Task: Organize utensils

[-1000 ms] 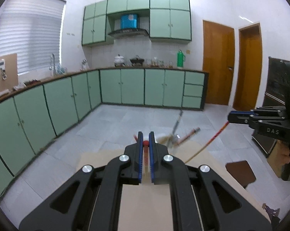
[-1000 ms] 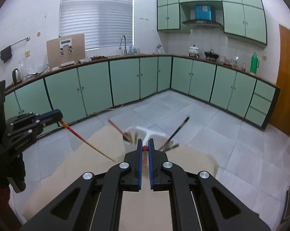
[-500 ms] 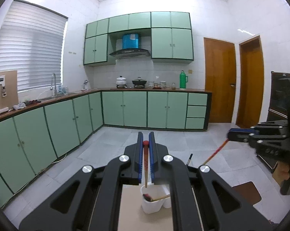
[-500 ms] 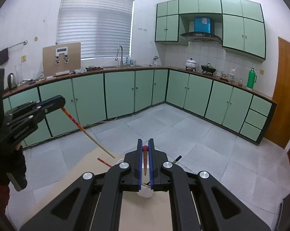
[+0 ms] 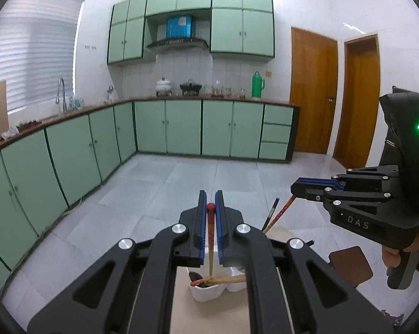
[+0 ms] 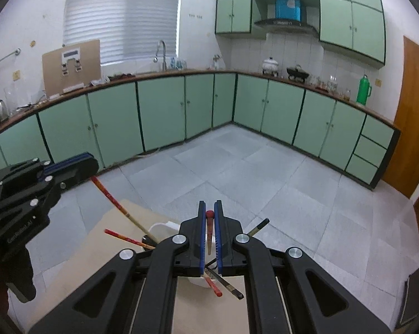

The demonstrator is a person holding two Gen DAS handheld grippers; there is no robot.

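I hold one red-tipped chopstick [image 5: 210, 232] pinched upright in my left gripper [image 5: 210, 203] above the white holder [image 5: 208, 292], and my right gripper [image 6: 208, 214] pinches a second chopstick [image 6: 209, 232] over the same holder [image 6: 160, 226] on the tan table [image 6: 98, 247]. In my judgement the main risk is collision: both sticks converge on one small opening already crowded with slanting utensils [image 6: 125, 238], so a tip may catch on them. A snagged or early-released stick could tip the light holder or spill onto the table.
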